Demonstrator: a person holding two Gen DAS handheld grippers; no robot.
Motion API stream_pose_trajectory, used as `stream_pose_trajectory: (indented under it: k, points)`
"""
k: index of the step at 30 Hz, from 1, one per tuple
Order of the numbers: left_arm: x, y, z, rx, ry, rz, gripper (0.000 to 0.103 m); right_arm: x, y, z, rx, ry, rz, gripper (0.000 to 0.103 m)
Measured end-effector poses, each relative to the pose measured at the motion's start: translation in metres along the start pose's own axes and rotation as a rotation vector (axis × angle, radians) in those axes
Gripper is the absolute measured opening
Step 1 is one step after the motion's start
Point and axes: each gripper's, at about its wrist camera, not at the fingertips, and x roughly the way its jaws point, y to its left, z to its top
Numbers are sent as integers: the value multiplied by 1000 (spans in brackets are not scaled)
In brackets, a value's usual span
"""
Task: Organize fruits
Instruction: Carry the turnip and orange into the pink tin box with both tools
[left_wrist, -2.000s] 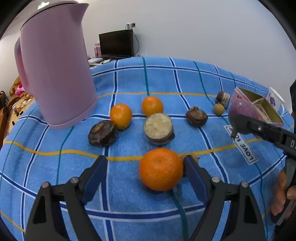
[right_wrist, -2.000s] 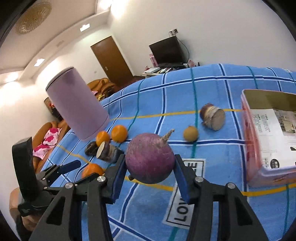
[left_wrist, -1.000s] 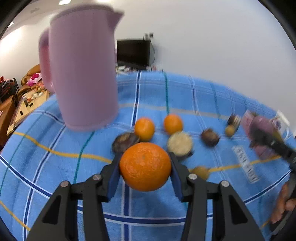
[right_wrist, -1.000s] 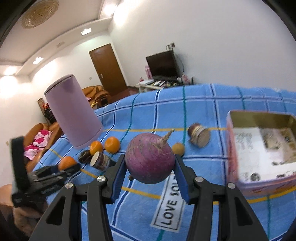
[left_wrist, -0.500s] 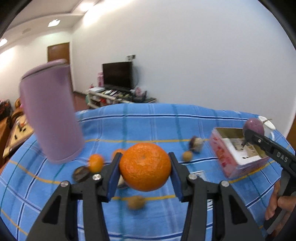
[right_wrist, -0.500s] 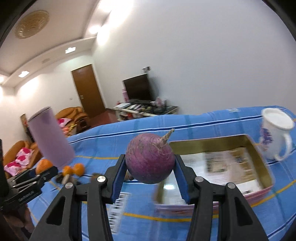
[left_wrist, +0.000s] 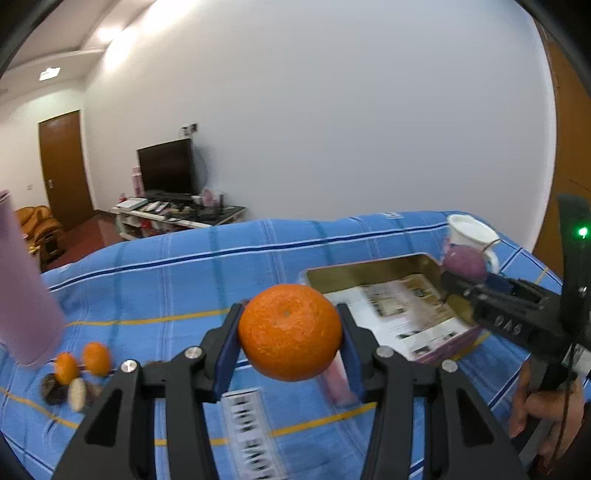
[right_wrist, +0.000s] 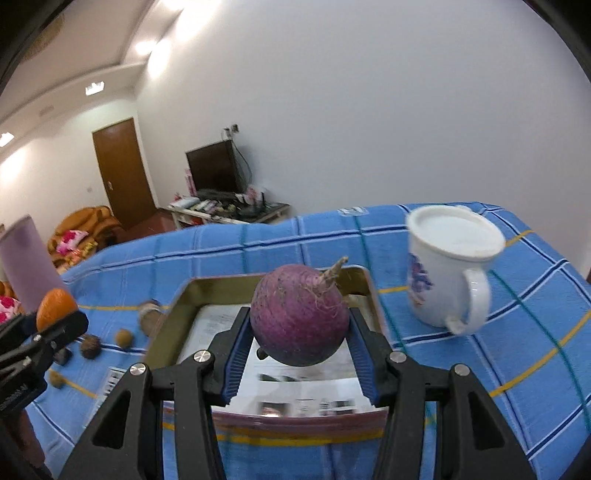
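Observation:
My left gripper (left_wrist: 290, 334) is shut on a large orange (left_wrist: 290, 330), held in the air above the blue checked cloth, short of the near left corner of the open tin box (left_wrist: 369, 271). My right gripper (right_wrist: 300, 341) is shut on a round purple fruit (right_wrist: 300, 314) with a dry stalk, hanging over the tin box (right_wrist: 177, 299) lined with printed paper. In the left wrist view the right gripper (left_wrist: 461, 273) and its purple fruit (left_wrist: 463, 262) sit over the box's far right end. Two small oranges (left_wrist: 96, 357) and dark fruits (left_wrist: 55, 391) lie at far left.
A white lidded mug (right_wrist: 448, 266) stands right of the box. A tall pink jug (left_wrist: 22, 295) is at the left edge. Small brown fruits (right_wrist: 90, 345) lie left of the box. A person's hand (left_wrist: 535, 417) holds the right gripper. A TV stand is beyond the table.
Both grippers have swung to the right with their fruits, away from the jug and the row of fruits, until the tin box and the mug came into view. The grips have not altered.

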Motion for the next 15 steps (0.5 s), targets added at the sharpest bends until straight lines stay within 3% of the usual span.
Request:
stream_pose_trajectory:
  k: [7,15]
  points:
    - [33,-50,5,31,36,-41,50,13,-11,-4,-50,61,-36,52]
    - [64,-71,0,29,90,-31,50,19,-7,-9,-100,107,-48,52]
